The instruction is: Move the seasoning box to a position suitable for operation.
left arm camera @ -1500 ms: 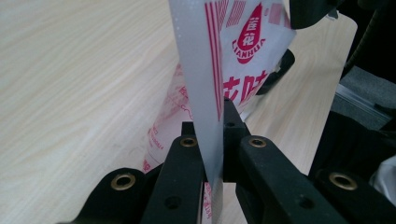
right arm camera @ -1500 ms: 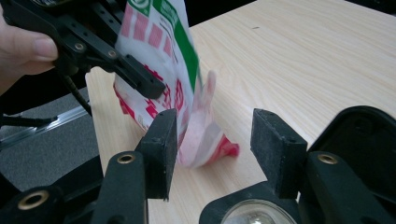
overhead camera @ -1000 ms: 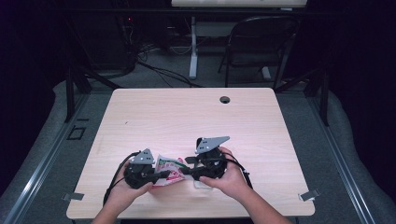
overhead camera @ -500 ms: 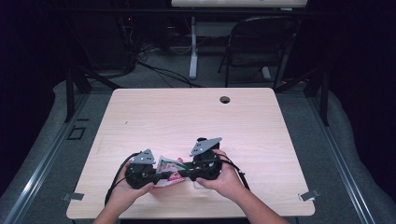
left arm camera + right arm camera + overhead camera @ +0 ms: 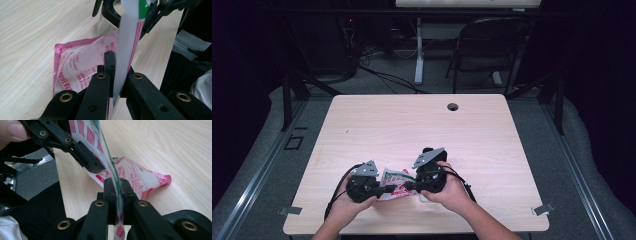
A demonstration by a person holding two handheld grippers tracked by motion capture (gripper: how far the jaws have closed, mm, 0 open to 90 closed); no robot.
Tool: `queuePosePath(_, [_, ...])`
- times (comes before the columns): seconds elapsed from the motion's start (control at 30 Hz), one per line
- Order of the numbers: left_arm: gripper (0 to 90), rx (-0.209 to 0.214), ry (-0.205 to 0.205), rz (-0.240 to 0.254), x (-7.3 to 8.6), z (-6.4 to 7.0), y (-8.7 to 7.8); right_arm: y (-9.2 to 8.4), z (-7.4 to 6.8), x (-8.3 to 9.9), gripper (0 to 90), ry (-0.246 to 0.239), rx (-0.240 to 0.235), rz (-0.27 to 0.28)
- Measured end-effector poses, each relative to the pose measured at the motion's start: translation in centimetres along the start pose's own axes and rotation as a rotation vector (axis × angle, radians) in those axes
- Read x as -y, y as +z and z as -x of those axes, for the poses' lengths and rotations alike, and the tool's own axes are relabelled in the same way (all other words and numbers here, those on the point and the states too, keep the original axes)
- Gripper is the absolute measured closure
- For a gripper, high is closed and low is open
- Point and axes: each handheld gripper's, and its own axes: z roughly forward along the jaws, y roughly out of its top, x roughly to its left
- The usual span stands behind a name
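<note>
Table: a pale wooden table [image 5: 377, 125] carried the work near its front edge, around 6 o'clock in the high view.
Flat packet: a thin white packet [image 5: 128, 37] with green and red print stood on edge, stretched between the two grippers above the tabletop.
Pink pouch: a pink and white pouch [image 5: 140, 178] with red lettering lay flat on the table, just below the stretched packet; in the high view it sat between the two grippers [image 5: 394, 181].
Left gripper: the left gripper [image 5: 115, 72] had its jaws pressed together on one end of the flat packet, which rose from them toward 12 o'clock in the left gripper view.
Right gripper: the right gripper [image 5: 117, 195] had just been closing its jaws, and they pinched the other end of the flat packet, whose edge ran up toward 11 o'clock in the right gripper view.
Hands: the left hand [image 5: 343, 204] and the right hand [image 5: 452, 190] held the grippers nose to nose, at 9 and 3 o'clock of the pouch.
Table hole: a dark round hole [image 5: 453, 106] sat near the far edge, toward 12 o'clock.
</note>
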Motion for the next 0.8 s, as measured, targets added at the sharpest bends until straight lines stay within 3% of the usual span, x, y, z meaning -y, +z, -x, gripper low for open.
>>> queuePosePath(0.17, [89.5,-0.005,0.007,0.02,0.2,0.0,-0.2,0.1,0.2,-0.2,89.5,0.015,-0.023,-0.009])
queuePosePath(0.33, [89.0,-0.013,0.003,0.036,0.1,-0.1,-0.8,0.0,0.0,-0.8,90.0,-0.024,-0.004,-0.018])
queuePosePath(0.4, [87.0,-0.016,0.001,0.064,0.1,-0.1,-1.2,0.1,-0.1,-1.0,90.0,-0.031,0.0,-0.017])
queuePosePath(0.53, [78.1,-0.013,0.03,0.111,0.2,-0.4,-2.3,0.1,-0.1,-1.3,90.0,-0.037,0.006,-0.012])
queuePosePath(0.63, [66.7,-0.022,0.042,0.104,0.5,-0.7,-2.5,0.1,-0.1,-1.3,90.0,-0.041,0.005,-0.016])
queuePosePath(0.73, [60.8,-0.038,0.052,0.109,0.9,-0.8,-2.3,0.1,0.0,-1.4,90.0,-0.032,-0.003,-0.004])
queuePosePath(0.8, [57.6,-0.07,0.079,0.108,1.1,-0.8,-1.9,0.1,0.0,-1.4,90.0,-0.029,-0.008,-0.001])
